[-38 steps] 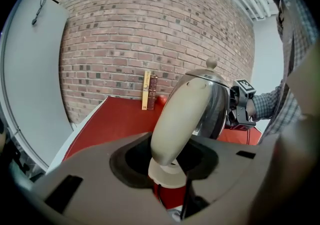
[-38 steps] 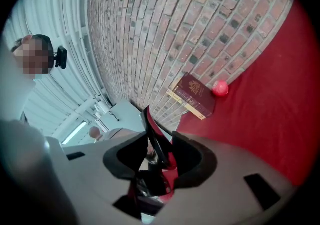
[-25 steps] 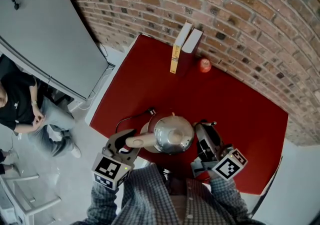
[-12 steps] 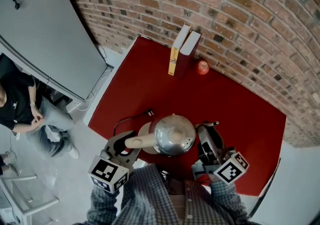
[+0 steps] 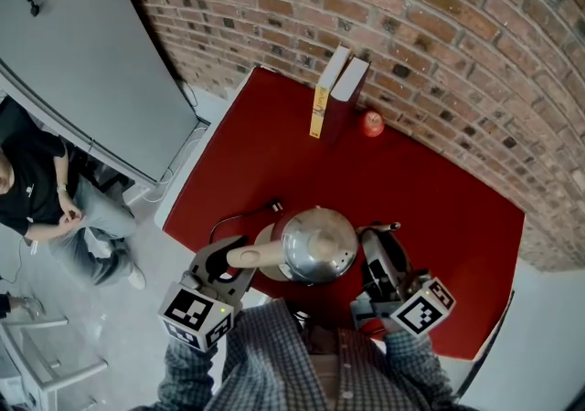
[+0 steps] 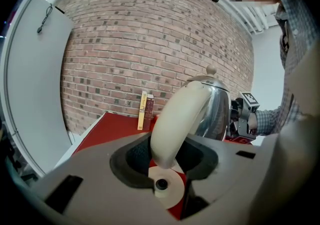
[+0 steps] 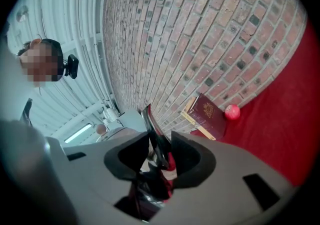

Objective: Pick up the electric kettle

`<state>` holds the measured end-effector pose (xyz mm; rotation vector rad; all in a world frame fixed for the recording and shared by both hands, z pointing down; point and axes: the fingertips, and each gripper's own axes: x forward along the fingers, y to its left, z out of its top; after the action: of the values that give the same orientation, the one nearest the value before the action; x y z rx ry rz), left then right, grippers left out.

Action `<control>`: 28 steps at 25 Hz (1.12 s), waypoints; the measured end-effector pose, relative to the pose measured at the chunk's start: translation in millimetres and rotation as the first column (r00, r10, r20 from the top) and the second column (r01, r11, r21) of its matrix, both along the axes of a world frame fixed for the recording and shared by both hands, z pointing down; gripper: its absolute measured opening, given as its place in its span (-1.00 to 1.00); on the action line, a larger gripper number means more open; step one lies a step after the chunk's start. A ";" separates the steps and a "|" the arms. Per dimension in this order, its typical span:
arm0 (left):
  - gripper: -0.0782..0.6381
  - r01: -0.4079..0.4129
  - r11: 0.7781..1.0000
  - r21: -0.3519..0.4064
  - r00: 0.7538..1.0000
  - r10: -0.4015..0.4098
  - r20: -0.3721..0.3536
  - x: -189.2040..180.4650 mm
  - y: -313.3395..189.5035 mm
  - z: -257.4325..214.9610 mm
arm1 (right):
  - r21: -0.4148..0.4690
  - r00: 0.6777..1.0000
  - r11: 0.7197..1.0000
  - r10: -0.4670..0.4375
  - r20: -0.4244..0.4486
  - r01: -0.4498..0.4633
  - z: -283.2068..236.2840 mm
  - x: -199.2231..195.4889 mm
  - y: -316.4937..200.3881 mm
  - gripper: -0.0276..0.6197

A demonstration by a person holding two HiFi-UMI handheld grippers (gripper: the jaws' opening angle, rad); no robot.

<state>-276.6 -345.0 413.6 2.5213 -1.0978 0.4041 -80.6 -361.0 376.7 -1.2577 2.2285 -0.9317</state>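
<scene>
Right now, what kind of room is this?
Probably an indoor workroom or studio. There is a bare brick wall, a red table against it holding a kettle and two books, and a big grey panel beside it.

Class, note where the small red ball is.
Head view: the red ball sits at the far edge of the table by the brick wall, just right of the upright books.

Electric kettle (image 5: 318, 247): polished, mirror-glossy metal body; handle (image 5: 251, 257) of smooth, matt cream plastic. Desk (image 5: 274, 163): matt red top. Wall (image 5: 439, 26): rough unglazed brick with pale mortar. Books (image 5: 349, 88): paper pages, smooth covers.
</scene>
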 end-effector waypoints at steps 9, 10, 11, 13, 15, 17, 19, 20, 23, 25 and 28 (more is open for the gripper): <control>-0.45 -0.014 1.000 0.007 1.000 0.014 0.005 1.7 1.5 -0.6 | -0.004 1.000 1.000 0.005 -0.008 -0.005 0.9 1.3 0.0 -0.49; -0.45 -0.014 1.000 0.008 1.000 0.014 0.005 1.6 1.7 -0.5 | -0.004 1.000 1.000 0.005 -0.009 -0.005 1.1 1.2 0.2 -0.49; -0.45 -0.014 1.000 0.008 1.000 0.014 0.004 1.6 1.8 -0.5 | -0.004 1.000 1.000 0.006 -0.010 -0.006 1.4 1.3 0.4 -0.49; -0.45 -0.014 1.000 0.011 1.000 0.014 0.003 1.6 1.8 -0.6 | -0.004 1.000 1.000 0.008 -0.012 -0.008 1.7 1.5 0.7 -0.49; -0.45 -0.013 1.000 0.015 1.000 0.013 0.002 1.4 1.4 -0.6 | -0.005 1.000 1.000 0.007 -0.016 -0.008 2.3 1.4 0.7 -0.50; -0.45 -0.012 1.000 0.016 1.000 0.012 0.002 1.1 1.1 -0.5 | -0.006 1.000 1.000 0.007 -0.018 -0.007 2.8 1.4 0.7 -0.50; -0.45 -0.012 1.000 0.013 1.000 0.012 0.002 1.5 1.2 -0.5 | -0.007 1.000 1.000 0.008 -0.017 -0.008 3.1 1.6 0.6 -0.50; -0.45 -0.010 1.000 0.009 1.000 0.010 0.001 2.0 1.2 -1.0 | -0.007 1.000 1.000 0.009 -0.017 -0.009 3.3 1.7 0.5 -0.50; -0.45 -0.011 1.000 0.004 1.000 0.011 0.001 2.5 1.7 -0.8 | -0.009 1.000 1.000 0.010 -0.018 -0.010 3.6 1.7 0.5 -0.50; -0.45 -0.016 1.000 0.008 1.000 0.016 0.006 1.6 2.3 1.2 | -0.009 1.000 1.000 0.009 -0.018 -0.009 3.8 1.5 0.6 -0.50; -0.45 -0.015 1.000 0.010 1.000 0.015 0.004 1.8 2.3 1.8 | -0.009 1.000 1.000 0.002 -0.023 -0.003 4.1 1.4 0.7 -0.50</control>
<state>-274.9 -342.7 415.4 2.5401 -1.0860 0.4084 -79.3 -360.3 380.8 -1.2807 2.2422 -0.9314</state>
